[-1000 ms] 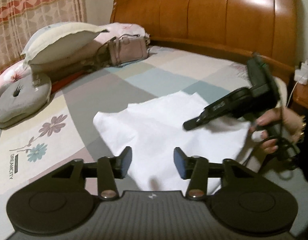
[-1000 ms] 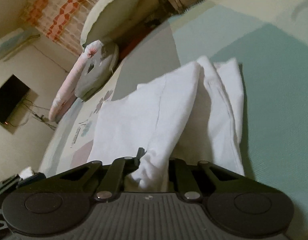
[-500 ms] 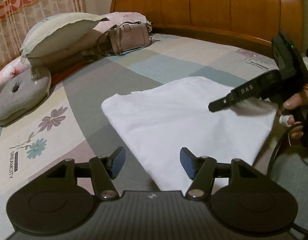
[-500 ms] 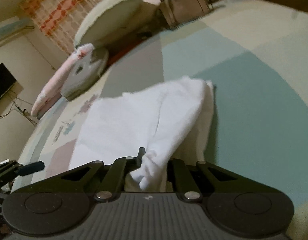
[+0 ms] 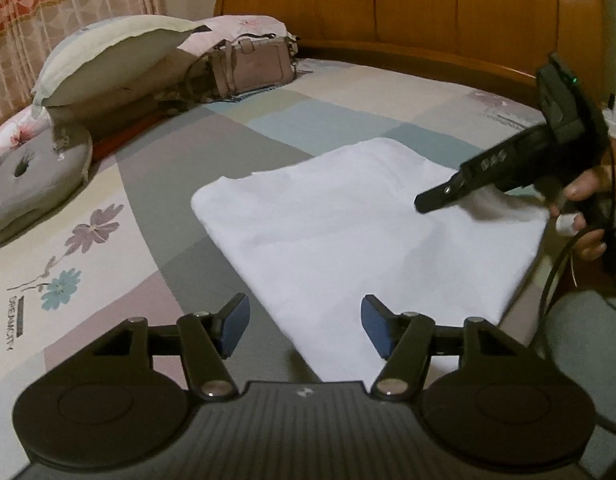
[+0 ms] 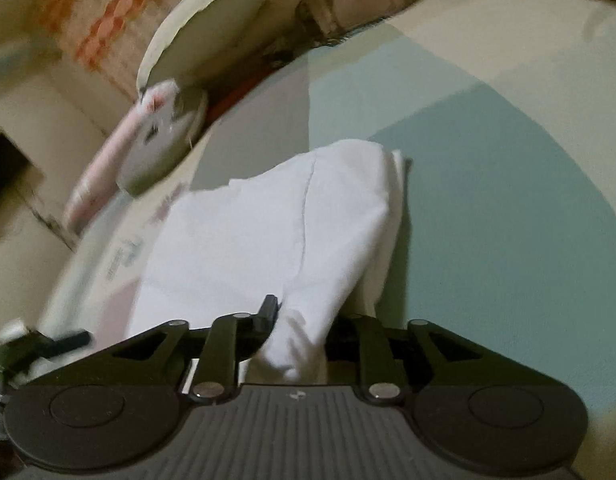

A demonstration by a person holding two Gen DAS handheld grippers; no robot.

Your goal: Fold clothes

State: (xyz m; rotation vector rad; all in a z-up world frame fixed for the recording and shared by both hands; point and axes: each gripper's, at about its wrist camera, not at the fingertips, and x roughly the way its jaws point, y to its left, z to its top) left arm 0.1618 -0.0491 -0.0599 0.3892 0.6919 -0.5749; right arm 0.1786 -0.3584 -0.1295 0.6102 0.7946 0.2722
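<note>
On the left wrist view, left gripper [image 5: 303, 326] hangs wide open, empty, above the near edge of the smooth white folded garment [image 5: 360, 232] on the patchwork bedsheet [image 5: 155, 184]; right view is blurred; right gripper [image 6: 297, 330] jaws just opening, soft bunched cloth between them, pad contact hidden.

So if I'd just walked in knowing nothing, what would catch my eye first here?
Probably the folded white cloth garment, bright in the middle of the pastel patchwork bedspread. Next, the two black handheld grippers: the left gripper open at the garment's near corner, and the right gripper, whose jaws have just been opening with a fold of the cloth between them. Behind stands a glossy orange-brown wooden headboard.
</note>
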